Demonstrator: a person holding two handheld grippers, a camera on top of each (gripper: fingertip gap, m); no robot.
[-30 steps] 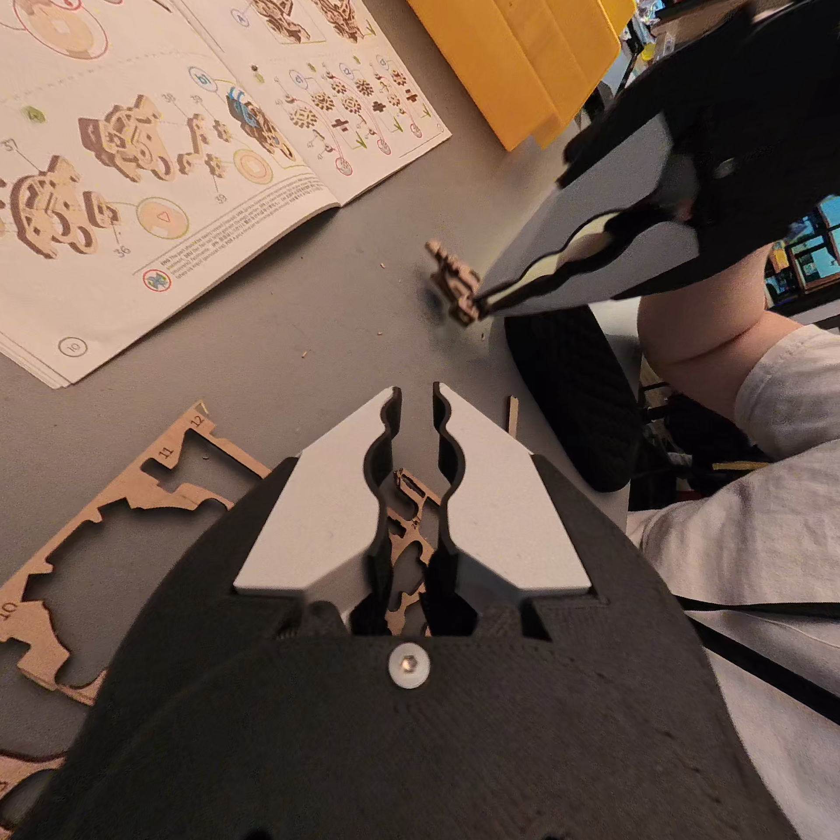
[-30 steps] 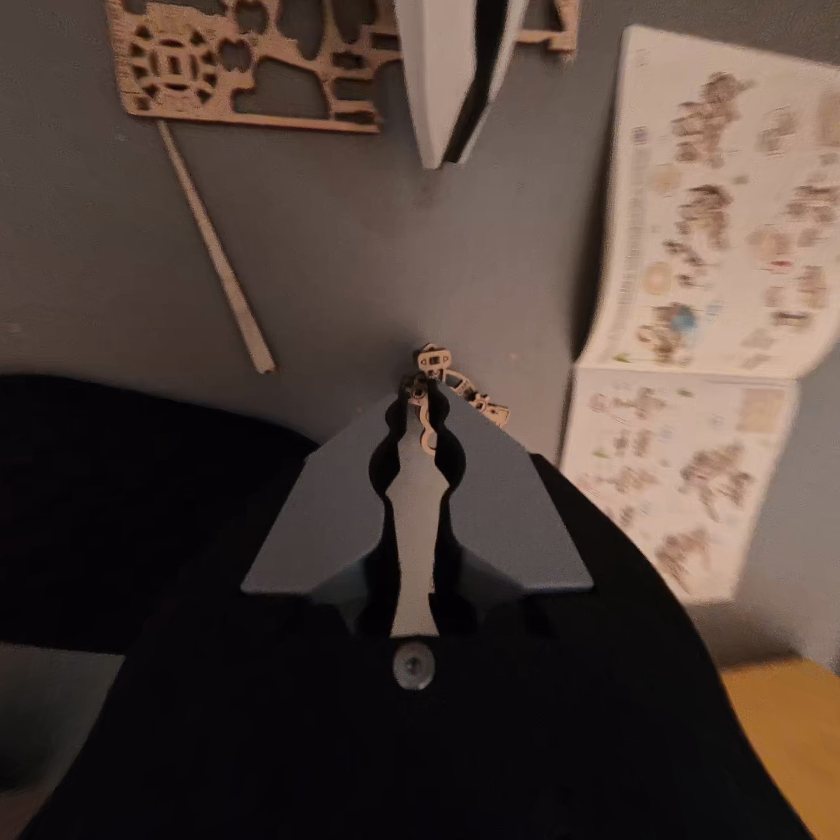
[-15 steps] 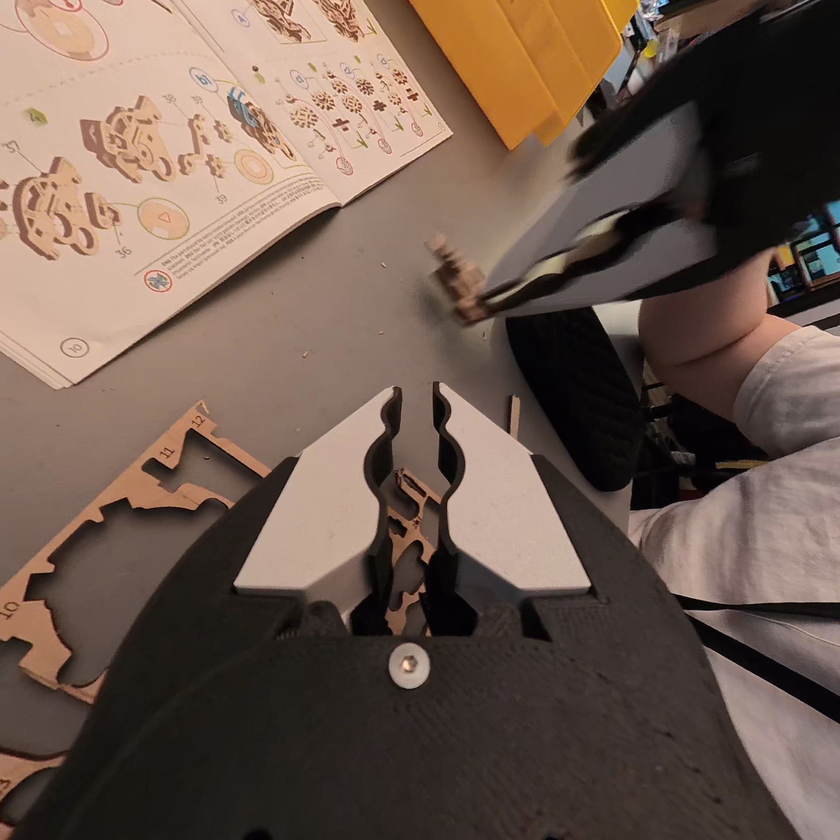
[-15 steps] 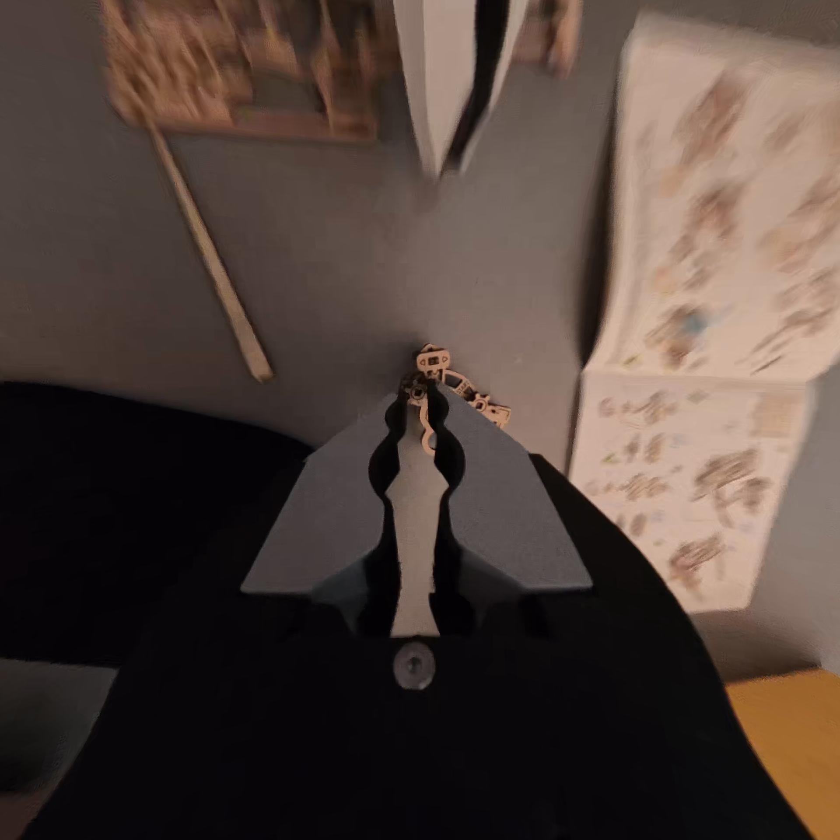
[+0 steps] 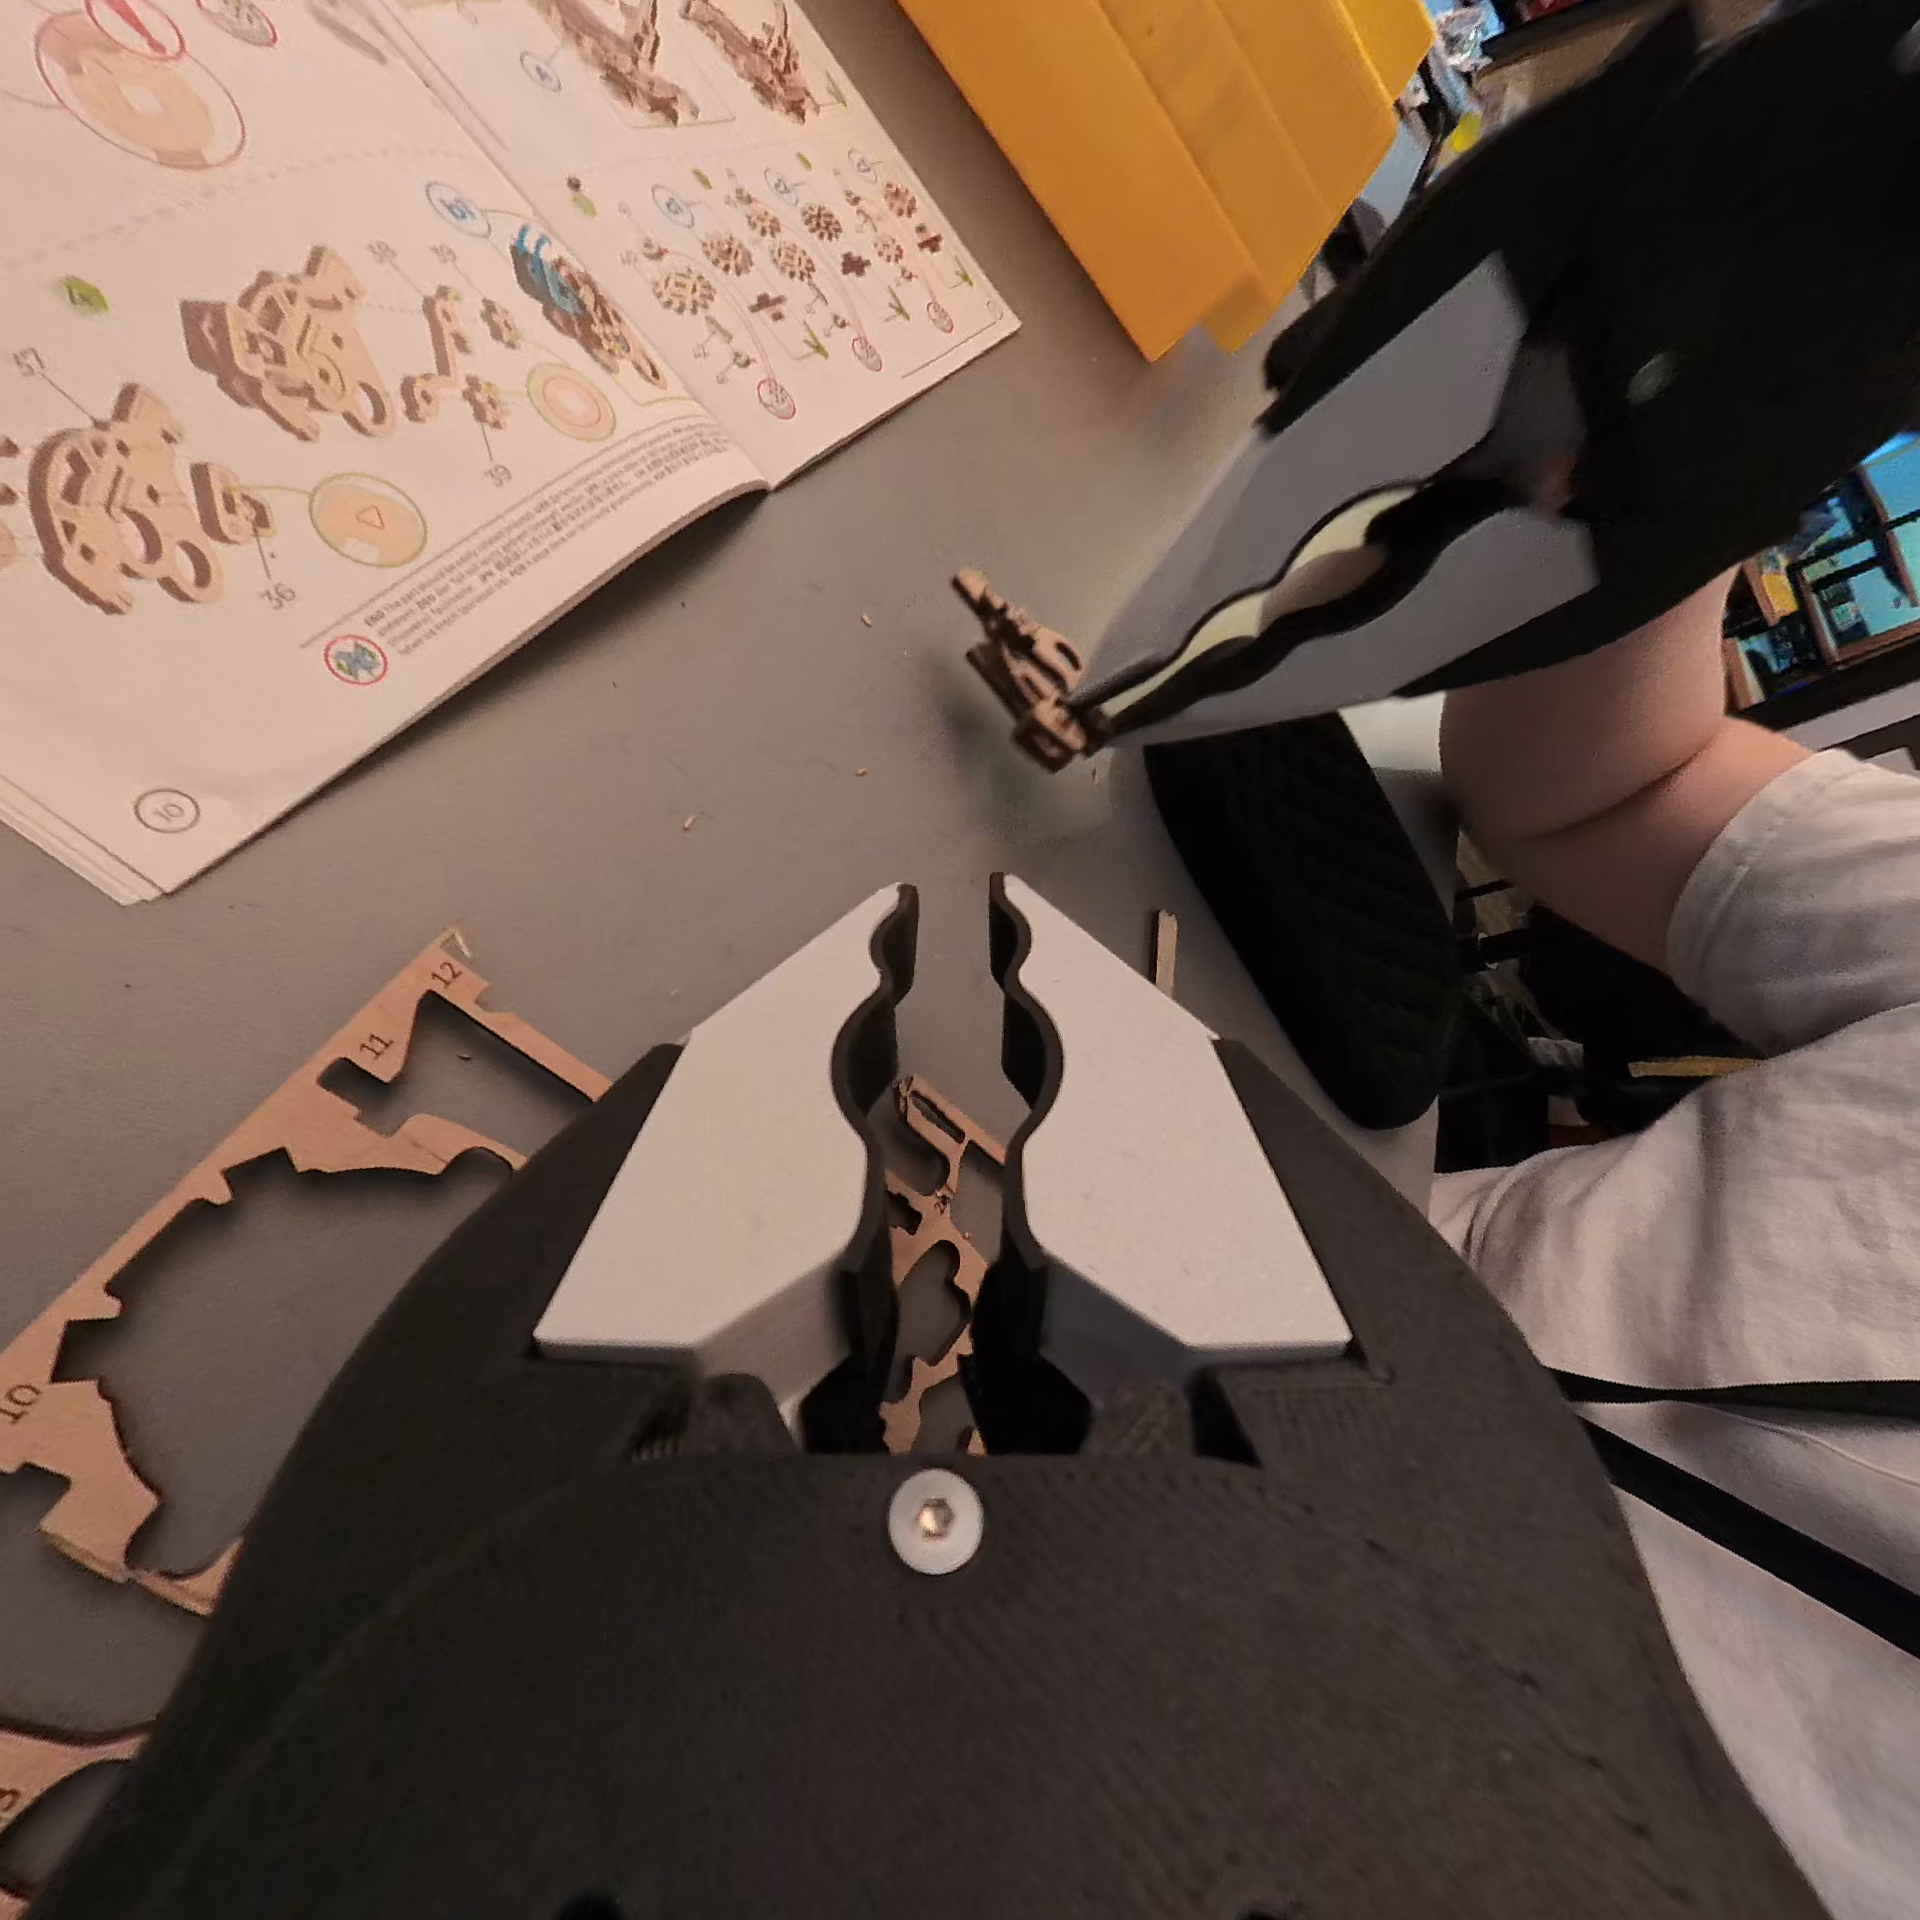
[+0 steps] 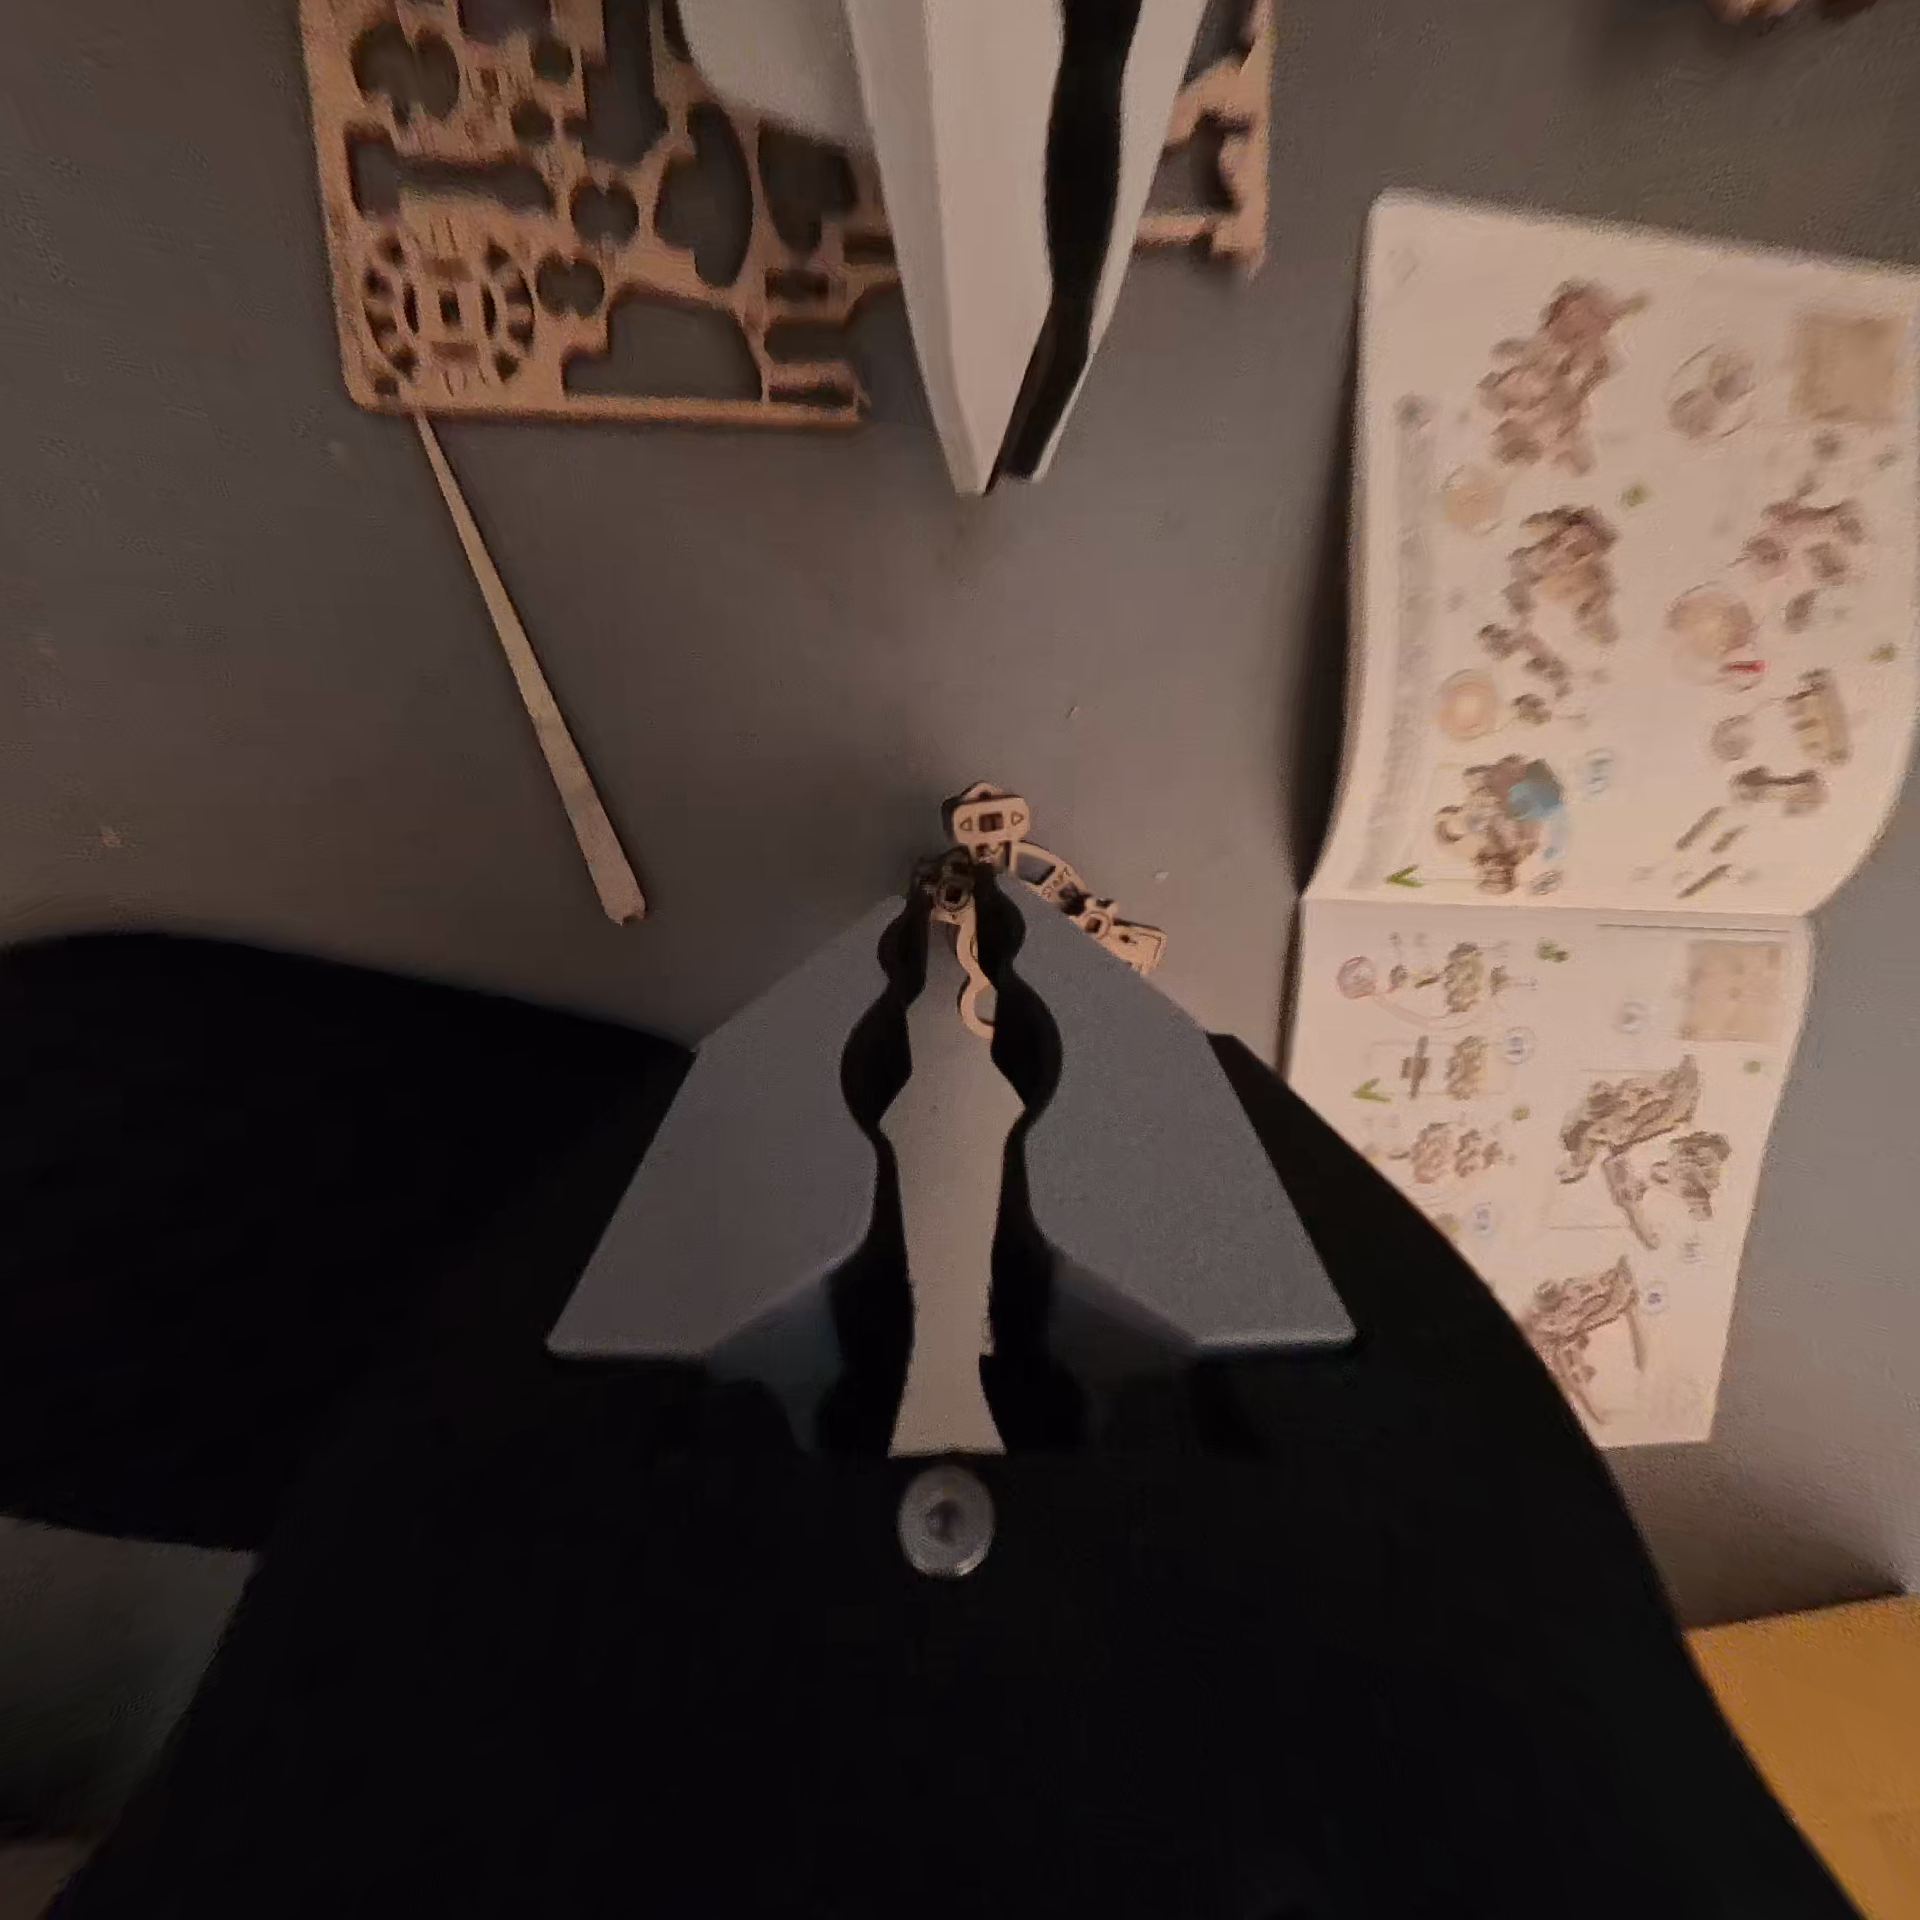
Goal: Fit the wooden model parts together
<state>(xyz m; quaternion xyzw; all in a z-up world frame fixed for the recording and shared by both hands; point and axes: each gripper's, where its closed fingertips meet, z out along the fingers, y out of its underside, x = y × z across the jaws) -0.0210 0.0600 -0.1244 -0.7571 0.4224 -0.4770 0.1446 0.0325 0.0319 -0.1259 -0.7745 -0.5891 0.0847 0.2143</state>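
Observation:
My right gripper (image 6: 956,894) is shut on a small wooden model part (image 6: 987,821), a pale laser-cut assembly that sticks out past the tips. It is held just above the grey table (image 6: 727,644). In the left wrist view the right gripper (image 5: 1081,717) comes in from the upper right with the part (image 5: 1013,649) at its tip. My left gripper (image 5: 951,894) is open by a narrow gap and empty, hovering over a wooden cut-out sheet (image 5: 436,987). Its tips (image 6: 982,473) point at the part from across the table. The sheet (image 6: 623,400) lies under it.
An open instruction booklet (image 5: 416,364) lies on the table and also shows in the right wrist view (image 6: 1610,727). A yellow bin (image 5: 1164,135) stands behind it. A thin wooden stick (image 6: 530,686) lies by the sheet. A black chair arm (image 5: 1299,914) and a person's white sleeve (image 5: 1714,1195) are at the table edge. Across from one pair of fingers to the other is roughly 7 cm.
The right gripper wobbled with the part and shifted a little toward the left gripper. The left gripper has stayed still and kept its narrow gap.

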